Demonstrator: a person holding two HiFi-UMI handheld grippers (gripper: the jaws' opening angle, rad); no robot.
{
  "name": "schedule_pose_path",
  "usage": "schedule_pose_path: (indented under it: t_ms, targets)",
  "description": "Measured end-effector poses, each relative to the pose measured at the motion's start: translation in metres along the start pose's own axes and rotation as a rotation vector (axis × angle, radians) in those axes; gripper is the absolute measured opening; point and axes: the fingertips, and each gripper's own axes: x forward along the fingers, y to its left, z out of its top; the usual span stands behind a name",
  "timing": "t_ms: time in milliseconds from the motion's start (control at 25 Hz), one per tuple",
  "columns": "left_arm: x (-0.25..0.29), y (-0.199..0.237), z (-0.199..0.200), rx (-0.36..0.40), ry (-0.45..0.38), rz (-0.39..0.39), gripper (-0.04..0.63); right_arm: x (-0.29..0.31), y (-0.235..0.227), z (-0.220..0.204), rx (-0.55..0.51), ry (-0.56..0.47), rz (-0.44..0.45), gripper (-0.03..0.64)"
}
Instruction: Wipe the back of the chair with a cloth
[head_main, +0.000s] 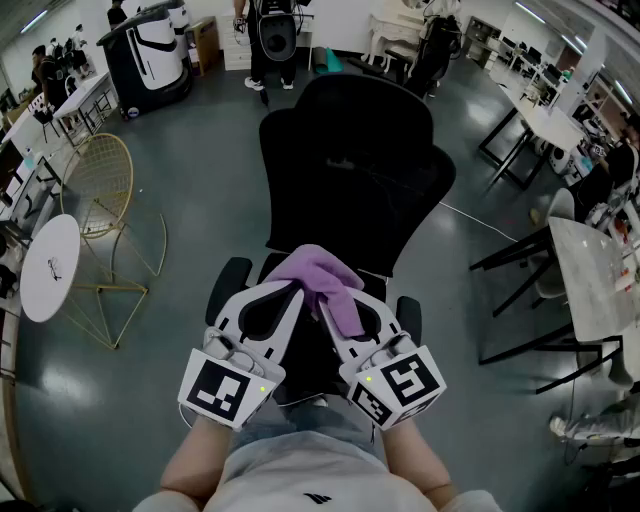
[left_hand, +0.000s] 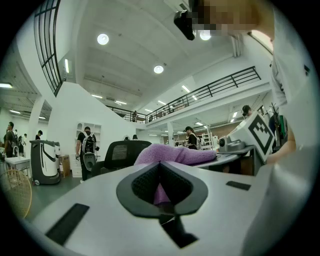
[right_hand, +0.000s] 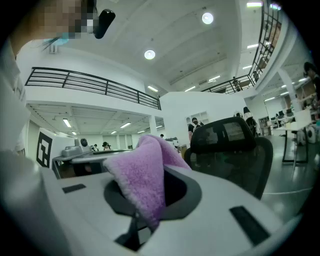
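A person's right gripper (head_main: 340, 306) held a fluffy purple cloth (head_main: 326, 279), its jaws closed on a fold that draped over the upper finger. The left gripper (head_main: 296, 290) sat just beside it, its jaws drawn together with nothing clamped; only a sliver of purple showed through the slit between its dark pads (left_hand: 144, 184), and its tip met the cloth's edge. Both grippers hung above the seat of a black mesh-backed office chair (head_main: 350, 170), the cloth near the backrest's lower edge but not on it. A gold wire chair (head_main: 100, 190) and a round white table (head_main: 48, 268) stood well apart on the grey floor (head_main: 200, 180).
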Motion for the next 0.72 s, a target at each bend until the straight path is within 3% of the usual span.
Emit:
schedule_pose_path:
  t_ms: [440,720]
  targets:
    - [0.008,0.019,-0.002,0.009,0.006,-0.013,0.014,0.021,-0.004,0.0,0.008,0.007,-0.005,0.048]
    - [0.014,0.058,-0.007,-0.001,0.012,-0.025,0.014,0.061,-0.007,-0.003,0.045,0.003,-0.012,0.048]
